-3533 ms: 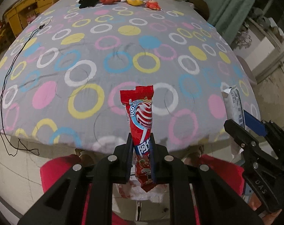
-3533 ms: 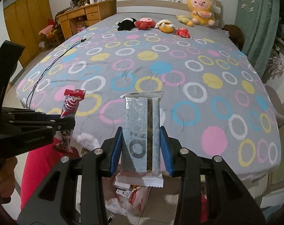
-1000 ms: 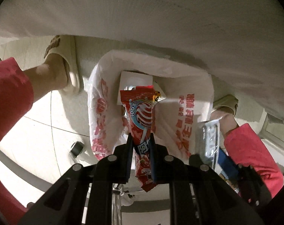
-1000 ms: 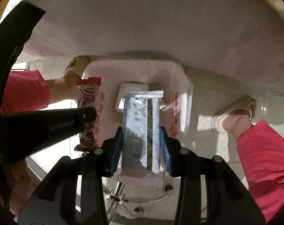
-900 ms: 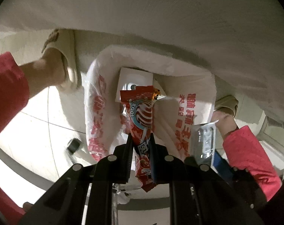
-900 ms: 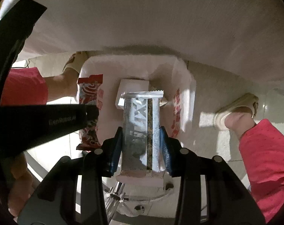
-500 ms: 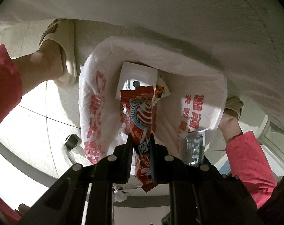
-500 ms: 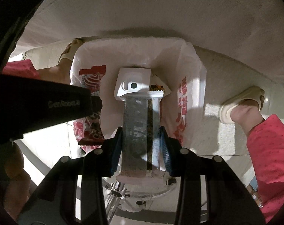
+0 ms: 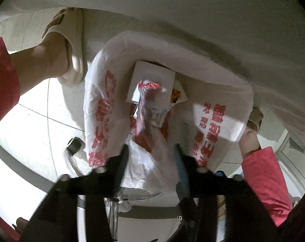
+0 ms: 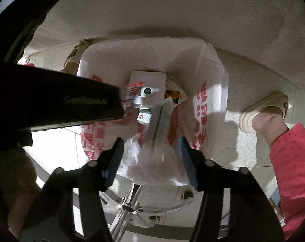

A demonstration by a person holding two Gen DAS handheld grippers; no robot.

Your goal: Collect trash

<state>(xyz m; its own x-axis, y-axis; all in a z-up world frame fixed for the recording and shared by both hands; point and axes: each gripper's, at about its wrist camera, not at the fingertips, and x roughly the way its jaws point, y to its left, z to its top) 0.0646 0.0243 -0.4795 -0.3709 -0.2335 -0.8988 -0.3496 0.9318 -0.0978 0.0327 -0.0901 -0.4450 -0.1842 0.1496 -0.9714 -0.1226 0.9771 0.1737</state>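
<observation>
— Fingers on both tools stand spread, holding nothing: the left gripper (image 9: 151, 161) and the right gripper (image 10: 150, 153) both hang over the mouth of the white trash bag (image 9: 96, 109).

— And the trash itself?

— Loose, between the fingers and the bag's contents. Blurred as it is, the red candy wrapper (image 9: 145, 100) shows above the white box (image 9: 152, 74) already inside; the silvery snack wrapper (image 10: 155, 123) is a streak just beside it in the right view. Both look to be over the opening.

— So what could spoil it?

— Light foil flutters. The red one sits toward the bag's left wall, so it could catch on the rim or slide outside onto the tiled floor (image 9: 37, 133). The bag is soft, and its near edge sags between the fingers; brushing it would fold the mouth shut.

— Anything else?

— The left tool crosses close in front of the right camera, so the two could knock together when pulling away. The slippered foot (image 9: 65, 46) stands near the bag and could nudge it.
</observation>
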